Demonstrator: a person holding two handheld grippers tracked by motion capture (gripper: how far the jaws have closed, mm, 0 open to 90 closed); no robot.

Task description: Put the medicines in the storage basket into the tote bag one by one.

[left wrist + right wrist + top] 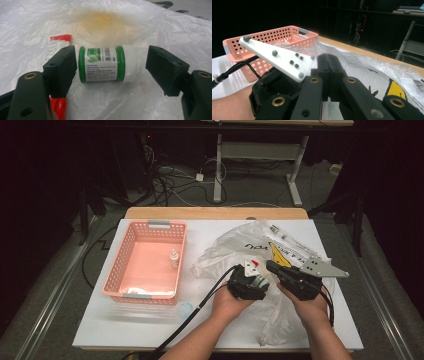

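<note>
With the left claw [110, 67] spread, the green jar [107, 64] lies on its side between the pads on the plastic bag [150, 30], long axis running pad to pad, white cap toward the right-hand pad. Near pad touches or nearly touches; far pad clear. Right claw [329, 72] is pressed together, pinching bag film just beside. Further out on the tabletop [100, 320]: pink basket [131, 285], left of the bag.

The right gripper [329, 62] pinches the thin plastic bag [372, 67] with its jaws tight together. A pink basket [274, 37] sits behind the left gripper [274, 100].
</note>
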